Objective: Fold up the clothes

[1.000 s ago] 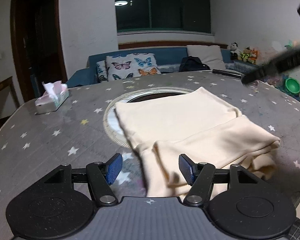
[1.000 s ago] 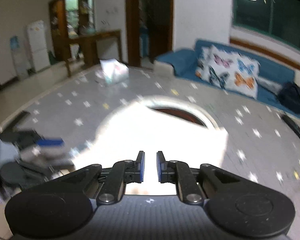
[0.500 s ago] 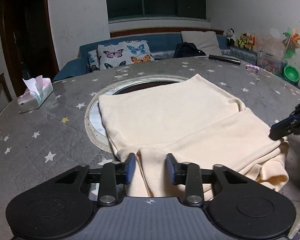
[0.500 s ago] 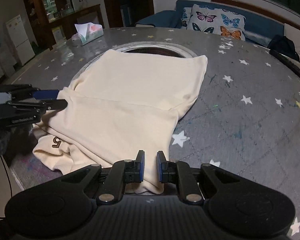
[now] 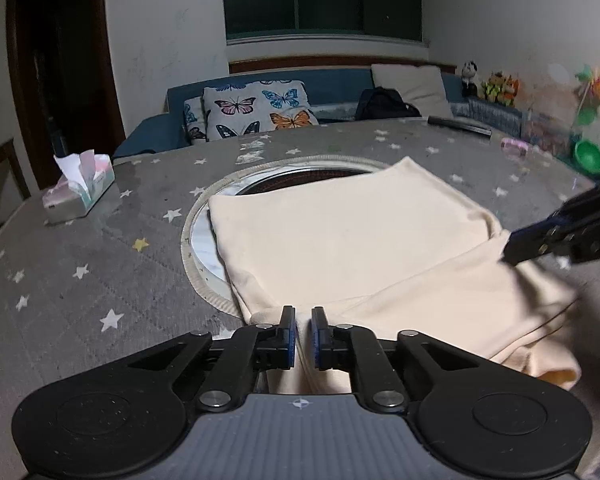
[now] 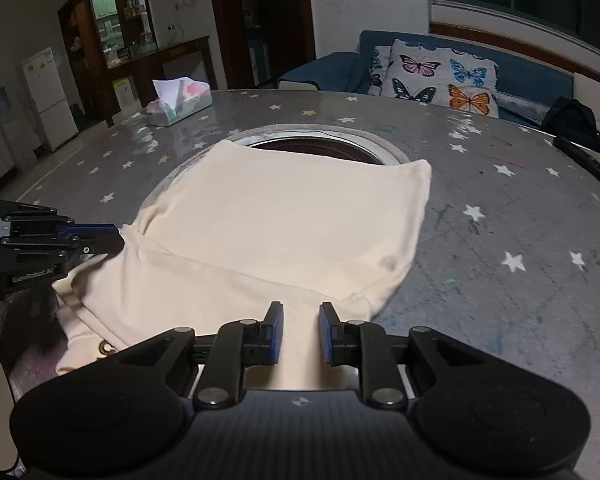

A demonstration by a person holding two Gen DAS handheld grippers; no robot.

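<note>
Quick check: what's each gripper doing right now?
Left gripper: shut on the cream garment.
Right gripper: jaws open, straddling the garment's near edge.

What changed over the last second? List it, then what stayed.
The left tool closed from wide open onto the near edge of the shirt. The right tool swung down to the shirt's other near corner, and its fingers, close together earlier, now stand apart with cloth between them. The shirt stayed on the table, and the tissue box did not move.
</note>
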